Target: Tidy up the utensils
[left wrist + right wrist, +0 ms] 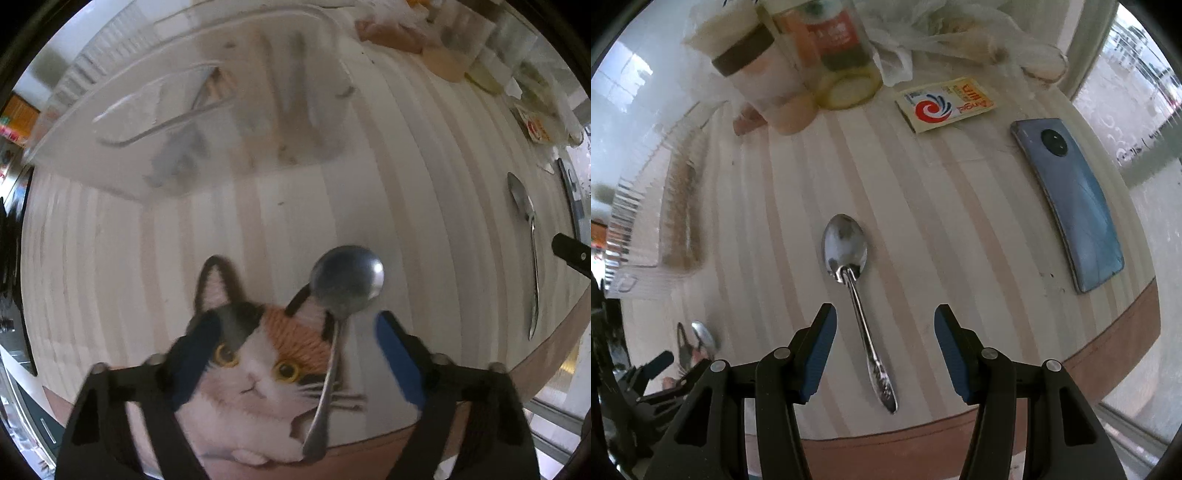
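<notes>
Spoons are seen lying on a striped table [923, 206]. One spoon [334, 332] lies on a cat picture [255, 354] between the left gripper's [295, 354] parted fingers, untouched. A second spoon [855, 295] lies between the right gripper's [882, 354] parted fingers, bowl far, also untouched. A clear lidded box [207, 110] is seen at the far left; a phone [1071, 203] lies to the right.

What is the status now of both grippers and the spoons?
Left gripper open over round steel spoon on cat-picture mat. Right gripper open, straddling long steel spoon on striped table. Nothing blocking.
</notes>
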A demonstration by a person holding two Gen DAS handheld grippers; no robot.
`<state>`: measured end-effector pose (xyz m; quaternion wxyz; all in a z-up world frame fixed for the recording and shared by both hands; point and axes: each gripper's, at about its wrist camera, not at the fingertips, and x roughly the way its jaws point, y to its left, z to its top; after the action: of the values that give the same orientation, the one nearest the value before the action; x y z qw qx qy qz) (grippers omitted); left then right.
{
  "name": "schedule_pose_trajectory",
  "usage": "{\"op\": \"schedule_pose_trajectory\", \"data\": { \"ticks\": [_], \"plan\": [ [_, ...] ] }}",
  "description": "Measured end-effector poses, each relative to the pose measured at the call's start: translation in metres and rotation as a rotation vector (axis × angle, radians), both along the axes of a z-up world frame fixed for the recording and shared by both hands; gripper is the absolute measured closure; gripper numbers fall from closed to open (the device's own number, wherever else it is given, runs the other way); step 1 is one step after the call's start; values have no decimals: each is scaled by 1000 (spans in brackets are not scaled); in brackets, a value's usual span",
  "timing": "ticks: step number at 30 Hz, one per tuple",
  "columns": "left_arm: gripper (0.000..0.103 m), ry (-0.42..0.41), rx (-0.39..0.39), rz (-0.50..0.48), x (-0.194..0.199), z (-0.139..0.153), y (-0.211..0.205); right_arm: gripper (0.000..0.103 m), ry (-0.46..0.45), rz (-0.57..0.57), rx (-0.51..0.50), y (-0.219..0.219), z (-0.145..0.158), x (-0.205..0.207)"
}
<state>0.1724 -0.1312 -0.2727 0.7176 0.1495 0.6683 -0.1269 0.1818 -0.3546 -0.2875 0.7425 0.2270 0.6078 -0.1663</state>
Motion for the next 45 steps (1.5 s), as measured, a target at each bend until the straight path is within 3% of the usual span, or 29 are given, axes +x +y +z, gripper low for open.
{"op": "schedule_pose_trajectory", "data": {
  "ticks": [2,7,12,19,21,23,24,25,28,41,45],
  "plan": [
    [39,5,2,6,3,-3,-4,46,10,22,1,4,-5,4],
    [40,-15,-17,3,7,-4,-16,47,49,76,-29,18,-18,16],
    [40,-20,-19,9,6,-2,-19,95,94,117,-134,33,-25,28],
    [40,-25,-18,3,4,-3,-19,96,123,201,-111,69,-28,27],
    [48,-28,-27,-13,8,-2,-18,96,125,210,-108,78,-28,22],
    [77,-27,-43,-29,8,1,-22,96,124,206,-105,82,-29,19],
    [86,-28,-47,-40,7,2,-27,96,124,200,-102,84,-29,18],
    [92,-32,-37,-53,6,4,-31,96,124,197,-100,84,-29,15],
    [99,-41,-24,-68,3,5,-30,96,127,191,-91,83,-30,14],
    [99,16,-38,134,14,12,48,96,108,214,-54,105,-32,17],
    [97,52,-108,125,16,15,52,96,98,211,-38,110,-32,20]
  ]
}}
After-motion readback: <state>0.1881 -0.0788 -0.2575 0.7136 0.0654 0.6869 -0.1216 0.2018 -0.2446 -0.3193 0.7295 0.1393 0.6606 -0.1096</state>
